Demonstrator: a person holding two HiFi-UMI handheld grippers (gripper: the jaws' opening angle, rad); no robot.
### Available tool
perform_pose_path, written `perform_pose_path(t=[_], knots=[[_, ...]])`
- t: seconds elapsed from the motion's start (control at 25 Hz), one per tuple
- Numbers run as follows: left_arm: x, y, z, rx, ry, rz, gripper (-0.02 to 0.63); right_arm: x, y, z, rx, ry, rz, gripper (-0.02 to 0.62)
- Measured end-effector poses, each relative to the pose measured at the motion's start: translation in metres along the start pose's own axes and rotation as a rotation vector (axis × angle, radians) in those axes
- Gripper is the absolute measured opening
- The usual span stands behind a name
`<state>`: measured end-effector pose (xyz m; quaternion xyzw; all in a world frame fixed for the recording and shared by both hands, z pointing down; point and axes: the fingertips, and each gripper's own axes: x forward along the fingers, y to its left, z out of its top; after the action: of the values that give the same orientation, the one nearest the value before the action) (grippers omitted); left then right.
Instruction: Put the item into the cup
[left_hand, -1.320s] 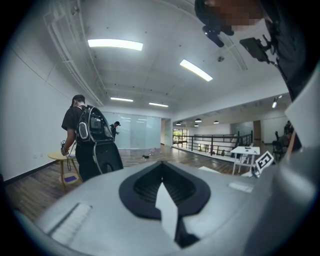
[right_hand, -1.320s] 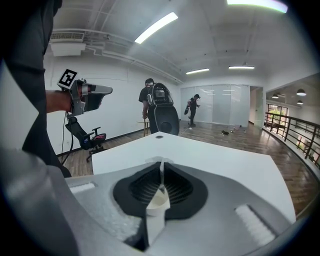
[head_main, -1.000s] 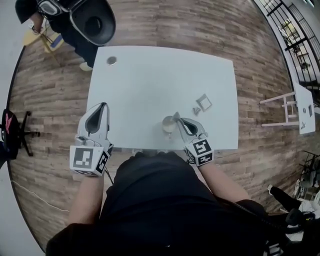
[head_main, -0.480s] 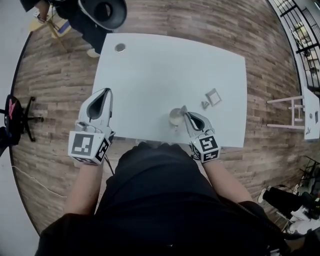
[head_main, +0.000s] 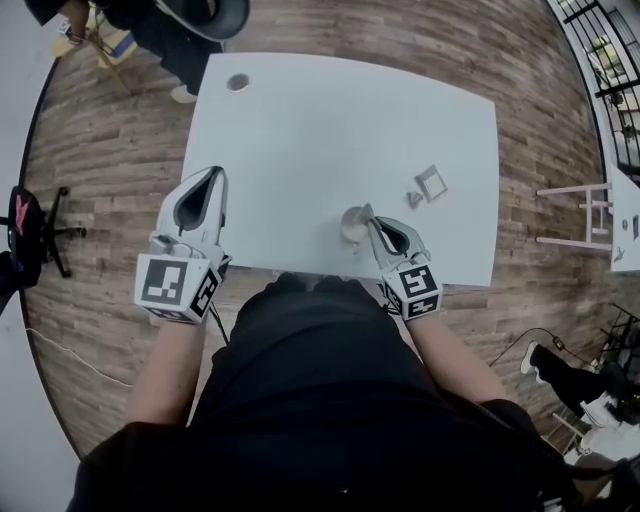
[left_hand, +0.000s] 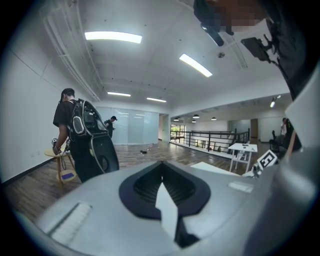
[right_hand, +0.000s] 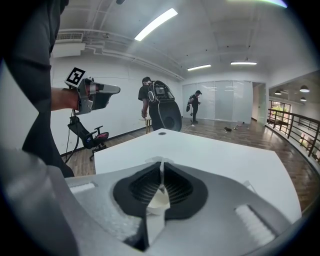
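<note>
A small pale cup (head_main: 351, 222) stands near the front edge of the white table (head_main: 330, 120). My right gripper (head_main: 368, 212) is shut on the cup's rim. In the right gripper view the thin rim sits pinched between the jaw tips (right_hand: 160, 164) and the cream cup (right_hand: 159, 199) shows below them. A small square frame piece (head_main: 432, 182) and a smaller grey piece (head_main: 413, 199) lie on the table to the right of the cup. My left gripper (head_main: 213, 172) hovers over the table's left front corner, shut and empty (left_hand: 161, 164).
A round hole (head_main: 238, 82) is set in the table's far left corner. A person with a large black backpack (left_hand: 82, 137) stands beyond that corner. An office chair (head_main: 20, 230) stands on the wood floor at the left, a white bench (head_main: 585, 215) at the right.
The head camera has shifted a little. Both grippers and the cup keep their places on the table.
</note>
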<state>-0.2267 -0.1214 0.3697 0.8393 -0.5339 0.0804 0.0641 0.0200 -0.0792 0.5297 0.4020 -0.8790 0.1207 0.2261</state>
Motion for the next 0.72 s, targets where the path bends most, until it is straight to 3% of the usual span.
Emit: perform_pose_path(t=[0.72], knots=[[0.004,-0.014,-0.021,-0.026,0.036,-0.043,-0.002,0.000,0.006,-0.015,0.035,0.023,-0.011,0.017]])
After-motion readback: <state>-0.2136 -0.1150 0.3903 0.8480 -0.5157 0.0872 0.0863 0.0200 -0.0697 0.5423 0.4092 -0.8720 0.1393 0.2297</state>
